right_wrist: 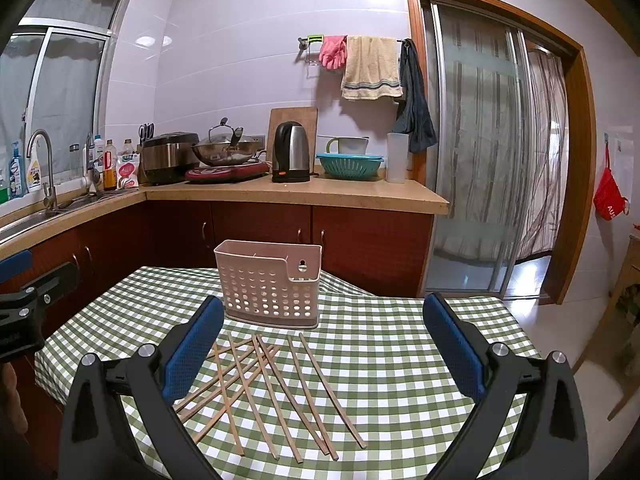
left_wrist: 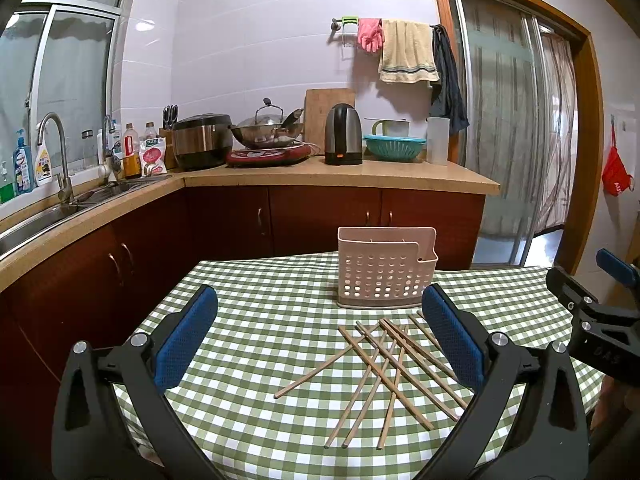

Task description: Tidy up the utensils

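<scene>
Chopsticks [left_wrist: 384, 376] lie scattered between our left gripper [left_wrist: 320, 344] fingers and beside our right gripper [right_wrist: 324, 348]; both spread wide, holding nothing.

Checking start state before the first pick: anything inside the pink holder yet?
Nothing shows above the pink holder's rim or through its holes, only an inner divider. Its floor is hidden. The chopsticks all lie on the tablecloth.
</scene>
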